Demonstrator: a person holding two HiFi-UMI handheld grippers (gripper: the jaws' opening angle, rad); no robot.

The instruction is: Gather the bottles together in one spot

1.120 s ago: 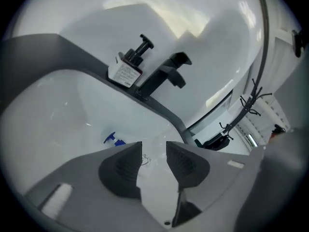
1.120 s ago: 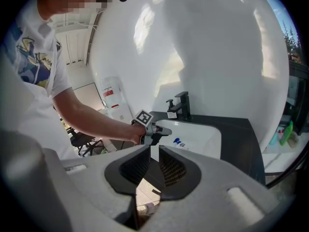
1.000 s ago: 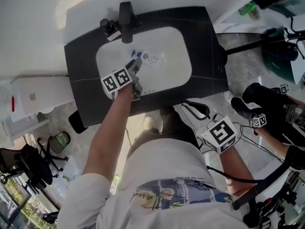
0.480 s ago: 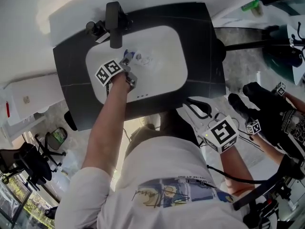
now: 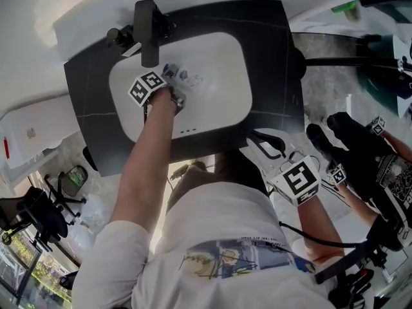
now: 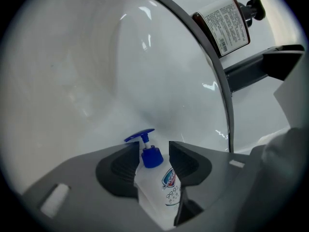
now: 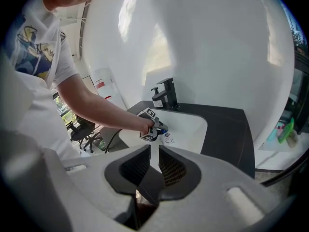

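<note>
In the left gripper view, a white soap bottle (image 6: pixel 161 187) with a blue pump lies between my left gripper's (image 6: pixel 152 151) jaws, pump pointing away, low inside the white sink basin (image 6: pixel 96 71). The jaws have just been opening; a dark gap shows beside the bottle on the right. From the head view the left gripper (image 5: pixel 172 81) sits at the basin's far left, next to small bottles (image 5: pixel 188 77) on its floor. A brown pump bottle (image 6: pixel 226 24) stands on the rim by the faucet. My right gripper (image 5: pixel 269 148) hangs off the counter's near edge, jaws close together, nothing visible between them.
The black faucet (image 5: pixel 145 24) rises at the sink's far left on the black counter (image 5: pixel 273 63). A green bottle (image 7: pixel 288 129) stands on a ledge to the right. Dark gear with small marker cubes (image 5: pixel 376 126) is at the right, and a black chair (image 5: pixel 38 217) at lower left.
My left gripper has sunk deeper into the basin toward its far left and rolled, carrying the soap bottle. The right gripper stays by the counter's near edge.
</note>
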